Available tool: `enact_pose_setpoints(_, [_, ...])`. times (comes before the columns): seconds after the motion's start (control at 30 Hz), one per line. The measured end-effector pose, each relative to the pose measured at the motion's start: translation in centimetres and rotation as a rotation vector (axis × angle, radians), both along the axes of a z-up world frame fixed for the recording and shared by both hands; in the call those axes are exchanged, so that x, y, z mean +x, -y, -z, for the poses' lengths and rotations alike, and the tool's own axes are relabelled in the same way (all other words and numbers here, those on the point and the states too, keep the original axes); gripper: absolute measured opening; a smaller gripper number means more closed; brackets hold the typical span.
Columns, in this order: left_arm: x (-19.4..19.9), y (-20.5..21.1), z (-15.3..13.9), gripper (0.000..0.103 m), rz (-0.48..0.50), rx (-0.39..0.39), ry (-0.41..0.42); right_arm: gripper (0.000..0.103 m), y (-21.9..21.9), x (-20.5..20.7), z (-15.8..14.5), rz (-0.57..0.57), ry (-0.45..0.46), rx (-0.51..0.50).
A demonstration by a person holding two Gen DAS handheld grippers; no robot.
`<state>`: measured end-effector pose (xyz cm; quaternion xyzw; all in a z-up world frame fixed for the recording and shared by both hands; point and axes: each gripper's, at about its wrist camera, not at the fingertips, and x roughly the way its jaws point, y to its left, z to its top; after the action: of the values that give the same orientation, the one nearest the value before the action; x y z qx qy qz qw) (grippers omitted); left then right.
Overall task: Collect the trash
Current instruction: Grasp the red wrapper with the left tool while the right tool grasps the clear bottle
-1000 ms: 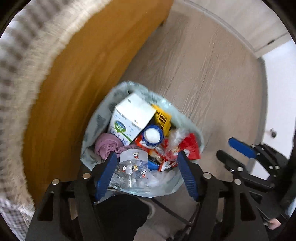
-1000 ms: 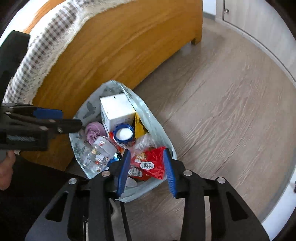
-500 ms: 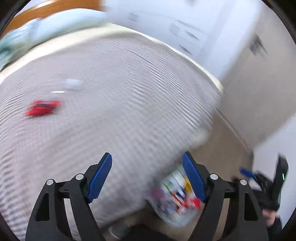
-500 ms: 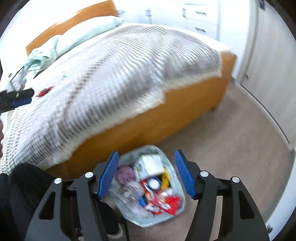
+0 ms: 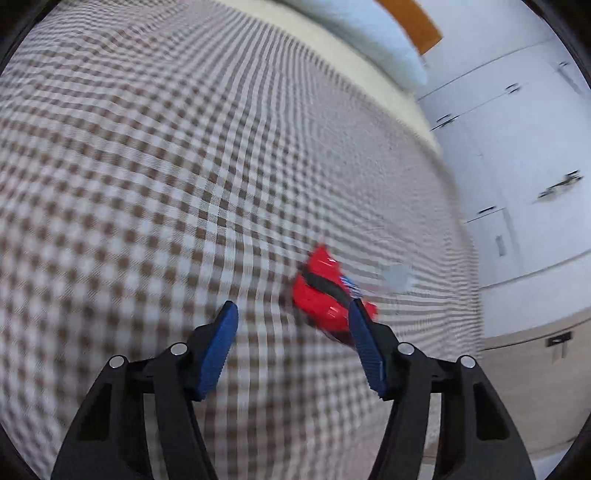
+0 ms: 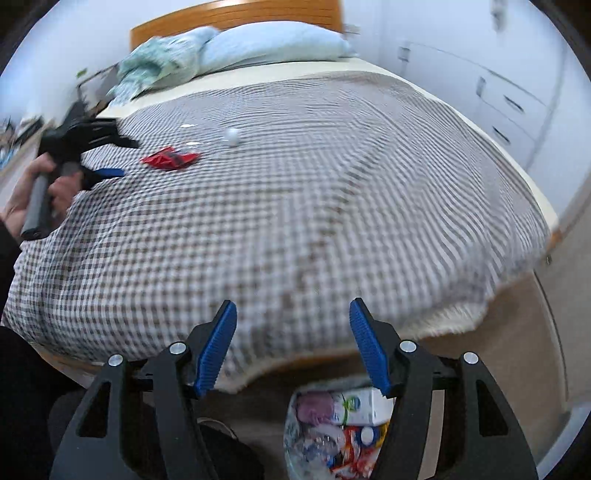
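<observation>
Left wrist view first: my left tool (image 5: 291, 314) hangs over the bed, angled down at the checked blanket (image 5: 147, 166), a brown-and-white gingham weave that's badly smeared by blur. Its jaws are closing with nothing pinched between the blue ribbed pads. A crinkly red snack wrapper (image 5: 321, 291) with a dark band across it lies flat on the blanket just ahead of the right-hand finger, partly hidden behind it; I can't tell if they touch. Near it, further along, there's a small pale round thing (image 5: 397, 277), too blurry to name. A light blue pillow (image 5: 369, 37) sits at the head of the bed, with white cabinet doors (image 5: 517, 147) alongside.

Right wrist view: the right tool (image 6: 293, 317) has its jaws standing apart and empty, up over the foot of the bed. Below it on the beige floor (image 6: 517, 350) is the trash bag (image 6: 295, 435), thin clear-ish plastic, stuffed with a white carton (image 6: 362, 404), something pinkish-purple and soft (image 6: 314, 404), and a jumble of red and orange wrappers. Across the blanket (image 6: 295, 221) I see the red wrapper (image 6: 170, 158) again, with a small white ball-like thing (image 6: 232, 136) well apart from it. My left hand (image 6: 33, 192) grips the other tool's handle just beside the wrapper. Orange wooden headboard (image 6: 240, 14), plus a rumpled teal cloth (image 6: 155, 66) next to the pillow.
</observation>
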<state>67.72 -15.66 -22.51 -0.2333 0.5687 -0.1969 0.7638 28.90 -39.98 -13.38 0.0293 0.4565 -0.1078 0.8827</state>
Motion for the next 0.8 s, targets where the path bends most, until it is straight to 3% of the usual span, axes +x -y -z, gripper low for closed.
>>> enact_pose_setpoints(0.07, [1.1, 1.1, 0.0, 0.055, -0.002, -0.017, 0.015, 0.062, -1.2, 2.6, -0.1, -0.036, 0.009, -0.033])
enact_pose_setpoints(0.2, [2.2, 2.6, 1.4, 0.0, -0.029, -0.081, -0.028, 0.062, -3.0, 7.5, -0.7, -0.078, 0.032, -0.068])
enact_pose_setpoints(0.27, [1.8, 3.3, 1.2, 0.0, -0.014, -0.066, -0.04, 0.062, -3.8, 10.2, -1.0, -0.087, 0.049, -0.074])
enact_pose_setpoints(0.37, [0.8, 1.1, -1.9, 0.0, -0.042, -0.116, -0.009, 0.062, -5.0, 14.5, -1.9, -0.101, 0.099, -0.056])
enact_pose_setpoints(0.5, [-0.4, -3.2, -8.3, 0.0, -0.118, -0.149, 0.172, 0.062, -7.4, 20.6, -1.9, -0.088, 0.11, -0.054])
enact_pose_setpoints(0.57, [-0.8, -4.6, -10.8, 0.0, -0.148, -0.107, 0.273, 0.062, -8.5, 24.0, -1.3, -0.059, 0.104, -0.069])
enact_pose_setpoints(0.63, [-1.1, -5.8, -12.2, 0.0, -0.197, -0.048, 0.35, 0.062, -9.6, 28.3, 0.4, -0.044, 0.025, -0.102])
enact_pose_setpoints(0.7, [-1.0, -6.4, -12.3, 0.0, -0.21, -0.036, 0.343, 0.062, -10.1, 31.1, 2.0, -0.021, -0.024, -0.136])
enact_pose_setpoints(0.8, [0.4, -6.5, -11.1, 0.0, -0.205, -0.042, 0.269, 0.062, -10.0, 32.9, 4.0, 0.071, -0.046, -0.19])
